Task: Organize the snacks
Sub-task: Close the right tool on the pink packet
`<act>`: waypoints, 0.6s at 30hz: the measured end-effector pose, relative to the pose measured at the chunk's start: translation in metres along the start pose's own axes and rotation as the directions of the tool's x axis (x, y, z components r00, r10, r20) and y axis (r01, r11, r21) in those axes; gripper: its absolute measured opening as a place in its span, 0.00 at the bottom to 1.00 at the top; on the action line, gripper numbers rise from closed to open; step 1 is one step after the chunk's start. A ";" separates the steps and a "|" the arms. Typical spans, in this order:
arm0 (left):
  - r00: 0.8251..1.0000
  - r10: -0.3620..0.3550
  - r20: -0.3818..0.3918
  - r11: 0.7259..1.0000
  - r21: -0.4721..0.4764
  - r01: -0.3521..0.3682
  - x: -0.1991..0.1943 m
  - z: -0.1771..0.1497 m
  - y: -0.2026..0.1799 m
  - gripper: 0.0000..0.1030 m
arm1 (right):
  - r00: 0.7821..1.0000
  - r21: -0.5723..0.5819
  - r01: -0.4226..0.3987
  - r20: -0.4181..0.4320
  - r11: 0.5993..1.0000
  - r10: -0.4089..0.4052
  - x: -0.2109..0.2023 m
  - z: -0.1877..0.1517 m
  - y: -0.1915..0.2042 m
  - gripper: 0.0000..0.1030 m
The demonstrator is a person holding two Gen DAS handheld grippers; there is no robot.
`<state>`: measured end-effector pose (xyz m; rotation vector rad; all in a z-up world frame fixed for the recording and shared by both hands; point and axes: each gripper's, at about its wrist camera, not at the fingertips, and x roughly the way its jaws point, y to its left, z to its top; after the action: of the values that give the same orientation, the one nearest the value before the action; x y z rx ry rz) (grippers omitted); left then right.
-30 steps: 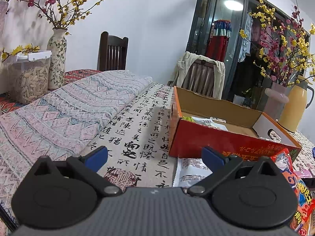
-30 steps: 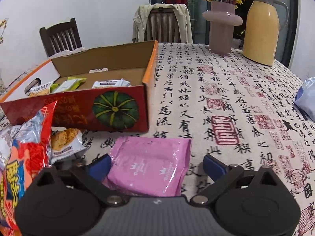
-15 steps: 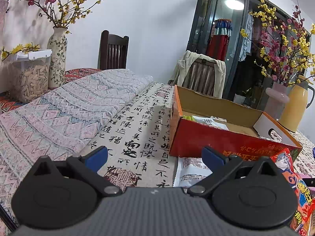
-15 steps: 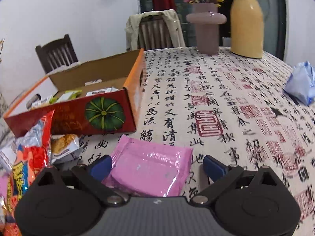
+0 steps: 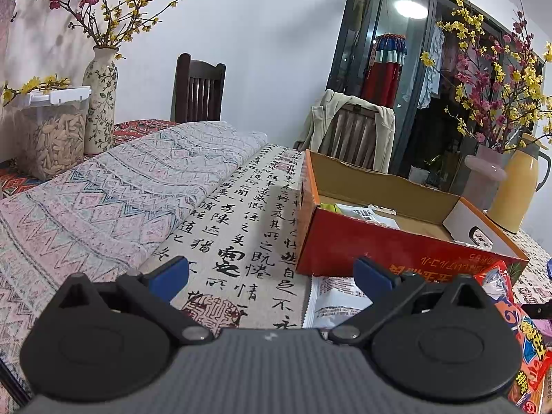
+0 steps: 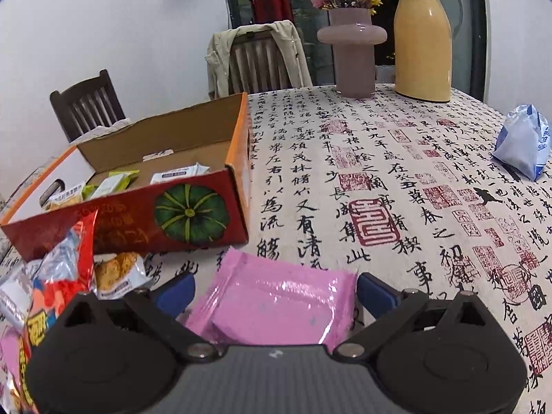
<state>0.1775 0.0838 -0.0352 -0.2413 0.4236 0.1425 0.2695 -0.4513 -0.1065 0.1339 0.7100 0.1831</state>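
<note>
Both grippers' jaws gape; the right gripper straddles a flat, glossy pink packet untouched.

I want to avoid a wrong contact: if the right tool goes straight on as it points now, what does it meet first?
Most likely the pink packet, lying between the open right tool's fingers; the red box lies beyond, to the left.

The tabletop wears a calligraphy-printed cloth. On it stand an open red cardboard box, a mauve vase and a yellow jug. A pink packet, a red snack bag and a blue-white wrapper lie flat.
</note>
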 end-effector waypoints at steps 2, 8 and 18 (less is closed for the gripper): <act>1.000 0.000 0.000 1.000 0.000 0.000 0.000 0.000 0.000 1.00 | 1.000 -0.006 0.025 -0.012 1.000 -0.025 0.004 0.001 0.003 0.98; 1.000 -0.001 0.000 1.000 -0.001 0.001 0.000 0.000 0.000 1.00 | 0.996 -0.072 0.080 -0.040 0.994 -0.083 0.011 -0.004 0.012 1.00; 1.000 -0.001 0.003 1.000 -0.004 0.001 0.001 -0.001 0.000 1.00 | 0.996 -0.104 0.080 -0.018 0.991 -0.082 0.005 -0.013 0.012 1.00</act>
<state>0.1782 0.0832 -0.0364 -0.2447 0.4205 0.1426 0.2634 -0.4379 -0.1172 0.0047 0.7250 0.1435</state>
